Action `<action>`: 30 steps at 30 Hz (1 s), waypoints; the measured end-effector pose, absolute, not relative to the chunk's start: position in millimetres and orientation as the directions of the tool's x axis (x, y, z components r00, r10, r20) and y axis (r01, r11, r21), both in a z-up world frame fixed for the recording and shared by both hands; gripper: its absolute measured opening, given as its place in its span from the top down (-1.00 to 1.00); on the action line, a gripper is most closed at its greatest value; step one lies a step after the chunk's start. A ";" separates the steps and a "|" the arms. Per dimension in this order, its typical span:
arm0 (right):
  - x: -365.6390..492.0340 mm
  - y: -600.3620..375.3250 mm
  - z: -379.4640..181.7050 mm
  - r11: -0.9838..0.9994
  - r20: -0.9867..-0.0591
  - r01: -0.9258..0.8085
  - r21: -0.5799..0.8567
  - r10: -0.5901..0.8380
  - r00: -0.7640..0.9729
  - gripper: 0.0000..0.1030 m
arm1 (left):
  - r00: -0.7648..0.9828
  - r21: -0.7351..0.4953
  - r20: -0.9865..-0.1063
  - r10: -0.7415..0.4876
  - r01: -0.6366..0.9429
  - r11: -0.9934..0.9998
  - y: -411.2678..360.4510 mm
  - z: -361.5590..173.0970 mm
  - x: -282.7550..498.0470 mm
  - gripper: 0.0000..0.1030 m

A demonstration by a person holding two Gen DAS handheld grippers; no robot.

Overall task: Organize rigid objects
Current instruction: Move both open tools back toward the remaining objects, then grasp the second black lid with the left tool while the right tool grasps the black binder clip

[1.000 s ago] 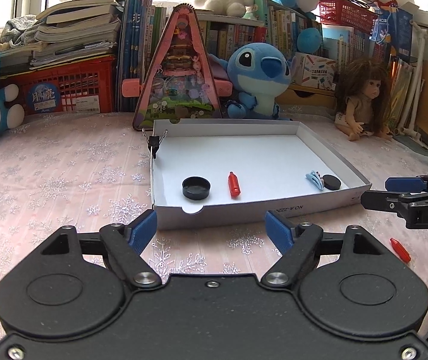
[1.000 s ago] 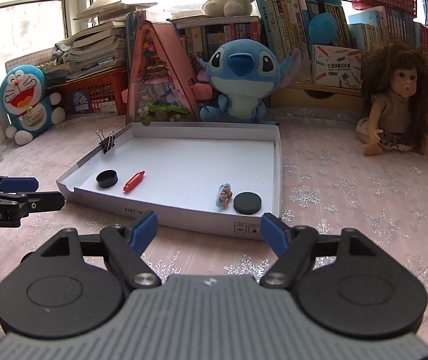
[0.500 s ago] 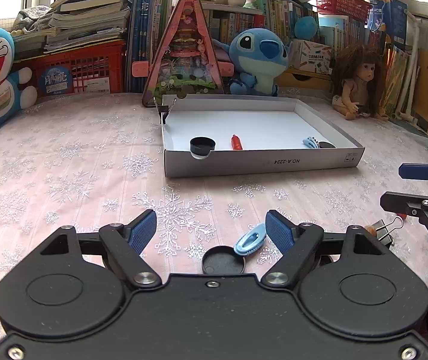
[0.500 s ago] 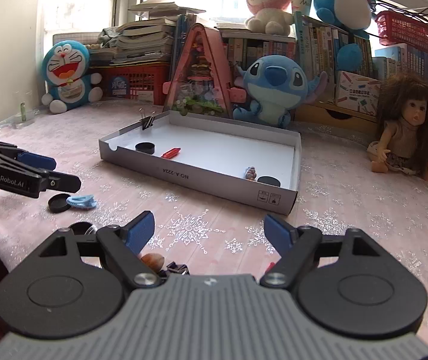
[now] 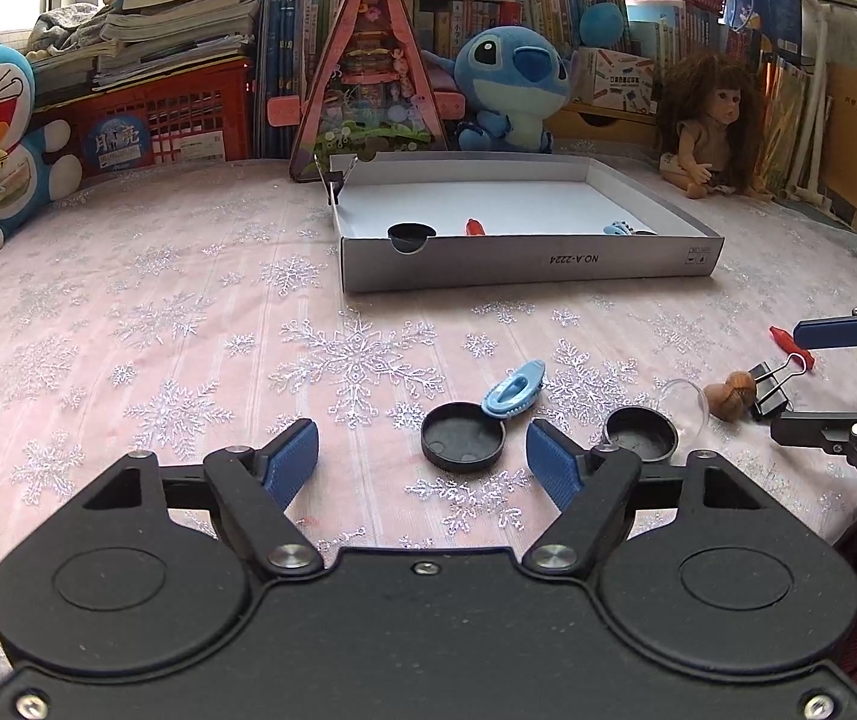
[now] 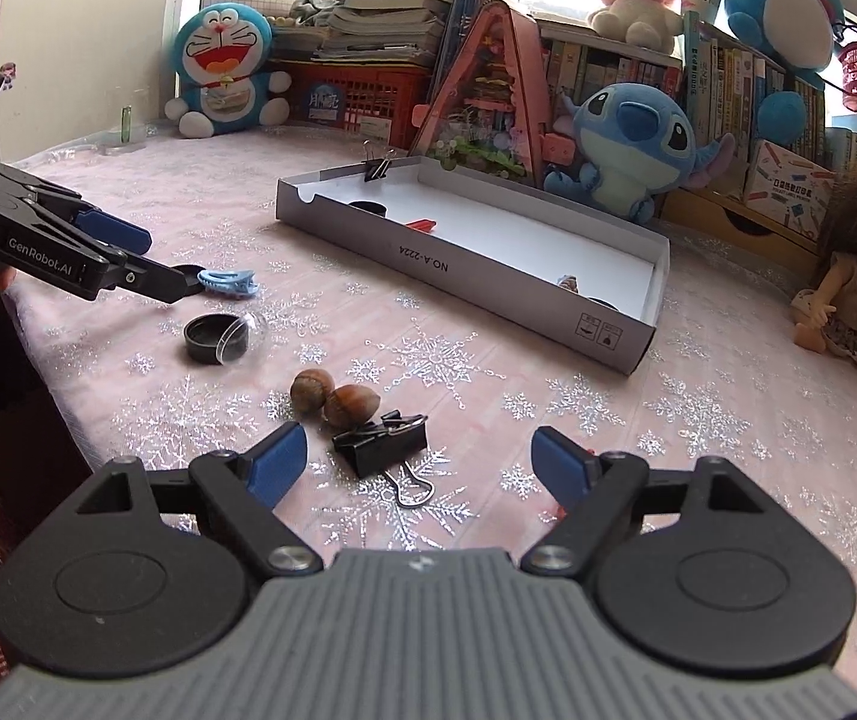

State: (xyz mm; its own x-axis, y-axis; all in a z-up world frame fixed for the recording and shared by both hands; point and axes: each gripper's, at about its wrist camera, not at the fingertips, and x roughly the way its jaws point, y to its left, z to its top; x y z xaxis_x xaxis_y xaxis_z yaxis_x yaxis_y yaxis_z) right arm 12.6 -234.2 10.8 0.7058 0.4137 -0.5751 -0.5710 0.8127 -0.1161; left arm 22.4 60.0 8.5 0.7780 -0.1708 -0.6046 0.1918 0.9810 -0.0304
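A white cardboard tray (image 5: 524, 264) (image 6: 488, 276) holds a black cap (image 5: 409, 234), a red piece (image 5: 475, 227) and a blue clip (image 5: 617, 229). On the cloth in front lie a black lid (image 5: 463, 435), a light blue hair clip (image 5: 514, 389) (image 6: 226, 283), a second black cap (image 5: 640, 433) (image 6: 215, 336), two nuts (image 6: 335, 399), a black binder clip (image 6: 383, 441) (image 5: 770, 390) and a red piece (image 5: 791, 348). My left gripper (image 5: 422, 465) is open just behind the lid. My right gripper (image 6: 422, 459) is open over the binder clip.
Plush toys (image 5: 512, 90), a doll (image 5: 713, 126), a pink triangular toy house (image 5: 368, 84), a red crate (image 5: 164, 120) and books line the back. A binder clip (image 5: 335, 180) is clamped on the tray's far left corner.
Both grippers have pulled back from the tray toward the near table edge. The loose lid, hair clip, nuts and binder clip have come into view in front of them.
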 end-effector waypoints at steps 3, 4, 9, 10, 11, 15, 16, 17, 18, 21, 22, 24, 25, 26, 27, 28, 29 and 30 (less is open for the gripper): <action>13.3 -231.9 8.8 0.809 -0.580 -0.569 -0.145 0.396 0.711 -0.71 | 0.782 -0.017 -0.601 -0.167 0.196 0.980 57.3 7.4 21.6 -0.30; 13.6 -232.2 8.6 0.810 -0.580 -0.567 -0.147 0.394 0.713 -0.71 | 0.783 -0.015 -0.599 -0.168 0.198 0.980 56.5 7.0 20.9 -0.25; 17.4 -235.9 6.9 0.816 -0.584 -0.563 -0.129 0.397 0.708 -0.71 | 0.784 -0.012 -0.596 -0.174 0.208 0.978 52.3 3.8 21.8 -0.21; 17.7 -236.0 6.4 0.815 -0.585 -0.566 -0.123 0.401 0.705 -0.69 | 0.784 -0.011 -0.595 -0.174 0.209 0.978 51.6 2.9 22.5 -0.20; 17.6 -235.9 5.8 0.815 -0.586 -0.567 -0.121 0.403 0.704 -0.69 | 0.785 -0.008 -0.594 -0.174 0.210 0.978 50.8 2.2 22.8 -0.20; 18.2 -233.8 4.4 0.812 -0.582 -0.573 -0.113 0.414 0.700 -0.67 | 0.793 0.013 -0.586 -0.166 0.214 0.977 47.1 -1.6 23.7 -0.20; 18.6 -233.1 4.1 0.811 -0.582 -0.575 -0.110 0.417 0.698 -0.65 | 0.795 0.018 -0.584 -0.163 0.213 0.977 45.9 -1.9 24.0 -0.20; 18.9 -232.5 4.1 0.810 -0.581 -0.577 -0.107 0.420 0.697 -0.62 | 0.796 0.019 -0.583 -0.162 0.213 0.977 45.2 -2.1 24.1 -0.17; 19.1 -231.6 4.2 0.808 -0.580 -0.581 -0.103 0.425 0.695 -0.59 | 0.797 0.018 -0.581 -0.163 0.213 0.977 44.7 -2.4 24.0 -0.13; 19.3 -230.0 4.7 0.795 -0.582 -0.602 -0.073 0.456 0.673 -0.22 | 0.801 0.014 -0.573 -0.173 0.221 0.975 42.5 -1.8 21.9 0.26; 18.6 -229.6 5.0 0.787 -0.584 -0.614 -0.049 0.477 0.658 0.08 | 0.801 0.011 -0.570 -0.183 0.230 0.973 41.3 -1.6 19.9 0.42; 14.7 -226.3 5.5 0.772 -0.582 -0.634 -0.044 0.496 0.644 0.17 | 0.804 0.017 -0.566 -0.181 0.231 0.973 38.2 -1.9 16.5 0.42; 12.3 -224.8 5.4 0.766 -0.578 -0.640 -0.055 0.498 0.646 0.18 | 0.807 0.024 -0.563 -0.177 0.230 0.973 36.5 -2.4 14.5 0.42; 10.0 -223.2 5.1 0.764 -0.575 -0.642 -0.064 0.498 0.649 0.18 | 0.809 0.027 -0.561 -0.175 0.229 0.973 35.1 -2.5 13.5 0.42; 8.9 -222.5 4.9 0.766 -0.574 -0.640 -0.065 0.496 0.652 0.18 | 0.809 0.025 -0.560 -0.176 0.229 0.973 34.8 -2.5 13.1 0.42; 9.0 -222.6 5.2 0.768 -0.574 -0.637 -0.061 0.496 0.652 0.18 | 0.810 0.021 -0.559 -0.176 0.226 0.974 34.6 -2.5 12.8 0.42; 9.3 -223.0 5.4 0.770 -0.573 -0.636 -0.057 0.496 0.652 0.18 | 0.810 0.016 -0.559 -0.177 0.224 0.974 34.9 -2.3 12.6 0.42; 9.3 -223.4 5.8 0.774 -0.573 -0.631 -0.055 0.493 0.655 0.18 | 0.810 0.013 -0.559 -0.178 0.223 0.975 35.4 -2.1 12.6 0.42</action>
State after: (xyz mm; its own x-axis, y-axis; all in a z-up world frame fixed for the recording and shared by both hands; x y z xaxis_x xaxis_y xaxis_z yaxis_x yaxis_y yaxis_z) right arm 9.3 -223.4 5.8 0.6552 0.4928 -0.5726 -0.6307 0.7741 -0.0554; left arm 12.6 35.4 -2.1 0.8098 -0.1776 -0.5591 0.2230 0.9747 0.0134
